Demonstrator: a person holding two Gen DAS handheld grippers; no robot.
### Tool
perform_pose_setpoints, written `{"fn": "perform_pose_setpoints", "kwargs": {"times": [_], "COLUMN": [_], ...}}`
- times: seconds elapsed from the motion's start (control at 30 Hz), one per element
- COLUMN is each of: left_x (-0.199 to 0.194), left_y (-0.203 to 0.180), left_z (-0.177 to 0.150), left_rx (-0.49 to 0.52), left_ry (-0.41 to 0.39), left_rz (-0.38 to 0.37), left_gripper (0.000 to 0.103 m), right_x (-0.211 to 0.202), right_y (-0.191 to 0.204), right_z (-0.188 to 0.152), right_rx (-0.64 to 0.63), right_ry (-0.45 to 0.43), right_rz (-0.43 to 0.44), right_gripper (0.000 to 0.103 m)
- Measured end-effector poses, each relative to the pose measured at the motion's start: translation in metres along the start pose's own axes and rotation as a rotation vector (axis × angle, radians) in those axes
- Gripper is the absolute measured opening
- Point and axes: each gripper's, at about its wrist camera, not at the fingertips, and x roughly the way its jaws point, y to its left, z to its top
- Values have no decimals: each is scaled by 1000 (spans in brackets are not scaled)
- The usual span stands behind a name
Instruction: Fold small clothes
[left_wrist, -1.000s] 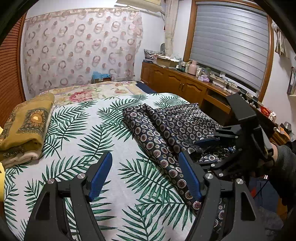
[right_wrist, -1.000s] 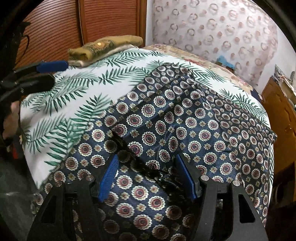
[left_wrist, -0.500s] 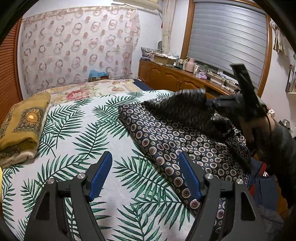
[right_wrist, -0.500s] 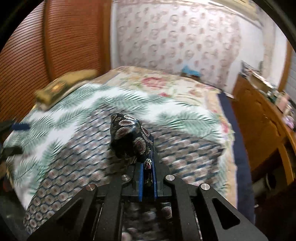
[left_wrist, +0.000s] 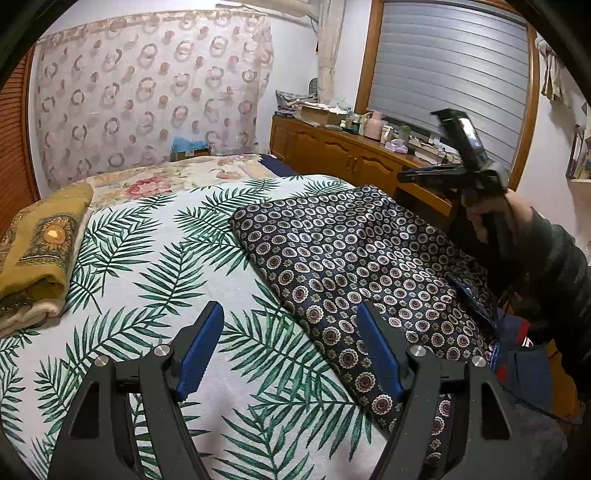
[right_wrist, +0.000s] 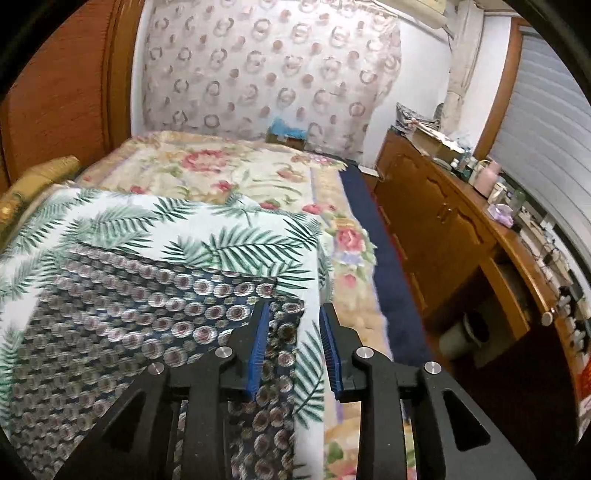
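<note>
Since a sec ago the R gripper (right_wrist: 294, 343) has pinched a flap of the garment (left_wrist: 354, 266), carried it up and over toward the far side, and let go; it's now raised off the bed w/ jaws opening, nothing between them. In the L wrist view it sits up high over the garment's right edge, a sleeved hand (left_wrist: 491, 218) on the handle. L gripper (left_wrist: 291, 350) hasn't really shifted: jaws wide, empty, hovering low over the palm-leaf sheet (left_wrist: 147, 266), right finger just over the garment's near-left edge.

Garment now lies flatter on the right half of the bed, one layer folded over, left edge a clean diagonal line. Near end droops off the bed's front-right corner.

Risks, as I read it:
- Hanging end could drag the fold off the edge, since the weight's past the corner.
- Fold just dropped, not pressed; may spring back or sit skewed.
- Next pinch by L could grab sheet along w/ cloth, as the edge lies flat on it.
- R view is blurred, so far-side corner alignment can't be confirmed.

Yellow blanket (left_wrist: 40, 251) at far left is well clear.
</note>
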Motion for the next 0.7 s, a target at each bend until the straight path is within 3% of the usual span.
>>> {"fn": "perform_pose_setpoints", "kwargs": {"times": [0.2,0.33,0.5,0.7], "left_x": [5,9,14,15], "left_y": [-10,-16,-24,-27], "left_z": [-3,-7,-12,-14], "left_rx": [13,16,35,33], "left_ry": [11,18,37,42], "left_rz": [-19,-37,-50,-62], "left_gripper": [75,75,75,75], "right_x": [-38,-44,-35,-47], "right_y": [20,40,46,27], "right_z": [-46,-85,-111,-131], "right_rx": [-11,-54,-70,-52], "right_ry": [-8,67,163,229], "right_rz": [161,235,257,211], "right_gripper": [29,29,29,29]}}
